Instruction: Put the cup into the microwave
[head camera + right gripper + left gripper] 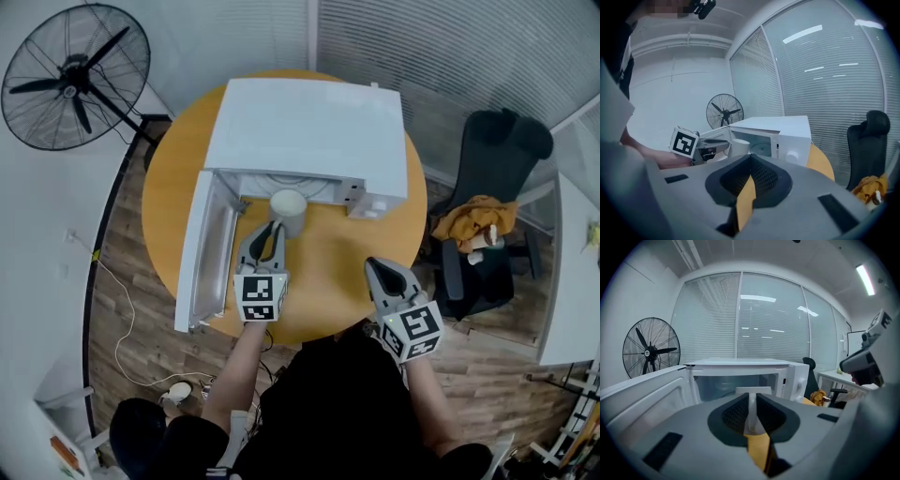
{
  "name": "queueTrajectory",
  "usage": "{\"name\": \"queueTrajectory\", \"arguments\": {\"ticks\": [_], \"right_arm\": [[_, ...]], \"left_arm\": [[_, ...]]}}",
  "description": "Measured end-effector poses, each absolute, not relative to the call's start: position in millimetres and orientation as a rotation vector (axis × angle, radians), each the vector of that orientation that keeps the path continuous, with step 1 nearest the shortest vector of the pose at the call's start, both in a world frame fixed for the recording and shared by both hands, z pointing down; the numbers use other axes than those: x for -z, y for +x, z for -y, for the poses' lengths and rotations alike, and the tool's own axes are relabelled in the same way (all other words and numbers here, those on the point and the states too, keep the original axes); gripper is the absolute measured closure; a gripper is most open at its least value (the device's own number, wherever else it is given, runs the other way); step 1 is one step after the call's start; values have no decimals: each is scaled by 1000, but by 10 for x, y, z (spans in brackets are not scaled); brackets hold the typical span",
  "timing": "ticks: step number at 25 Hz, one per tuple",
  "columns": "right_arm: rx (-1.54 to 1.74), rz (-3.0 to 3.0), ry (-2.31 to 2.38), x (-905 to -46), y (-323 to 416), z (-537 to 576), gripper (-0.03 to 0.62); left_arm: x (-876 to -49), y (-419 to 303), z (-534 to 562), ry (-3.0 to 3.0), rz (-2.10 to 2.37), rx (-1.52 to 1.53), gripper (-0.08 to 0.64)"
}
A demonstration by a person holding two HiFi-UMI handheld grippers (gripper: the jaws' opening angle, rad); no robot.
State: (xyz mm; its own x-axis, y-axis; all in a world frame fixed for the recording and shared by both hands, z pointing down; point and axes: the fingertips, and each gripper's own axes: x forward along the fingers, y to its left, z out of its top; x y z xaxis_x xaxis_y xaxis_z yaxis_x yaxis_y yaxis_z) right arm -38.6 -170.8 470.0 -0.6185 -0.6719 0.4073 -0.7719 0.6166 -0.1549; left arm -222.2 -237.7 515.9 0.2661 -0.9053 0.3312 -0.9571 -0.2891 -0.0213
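Now my left gripper [268, 234] clamps the thin handle of the plain white cup [288, 210], just ahead at the open microwave's [309, 131] mouth. My right gripper [381, 270] is closed and empty.

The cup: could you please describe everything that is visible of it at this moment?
The cup is a plain off-white mug, ceramic by its look, standing upright, with a thin handle turned toward the person. The left gripper is shut on that handle. The cup is just in front of the open microwave, over the round yellow table, near the swung-out door. Whether it rests on the table or is lifted cannot be told.
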Motion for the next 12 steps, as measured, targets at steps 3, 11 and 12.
{"name": "queueTrajectory", "arguments": {"ticks": [3,11,12], "right_arm": [[-477,2512,1176,-4770,-404,1718,583],[-517,2470,1170,-4909,-483,1726,583],[-521,2461,1170,-4928,-477,1726,583]], "left_arm": [[-5268,-2263,2542,2375,1759,-387,515],[-5484,-2316,2862,2414,1756,-333,518],[-5528,-2334,2901,2399,1762,-327,519]]}}
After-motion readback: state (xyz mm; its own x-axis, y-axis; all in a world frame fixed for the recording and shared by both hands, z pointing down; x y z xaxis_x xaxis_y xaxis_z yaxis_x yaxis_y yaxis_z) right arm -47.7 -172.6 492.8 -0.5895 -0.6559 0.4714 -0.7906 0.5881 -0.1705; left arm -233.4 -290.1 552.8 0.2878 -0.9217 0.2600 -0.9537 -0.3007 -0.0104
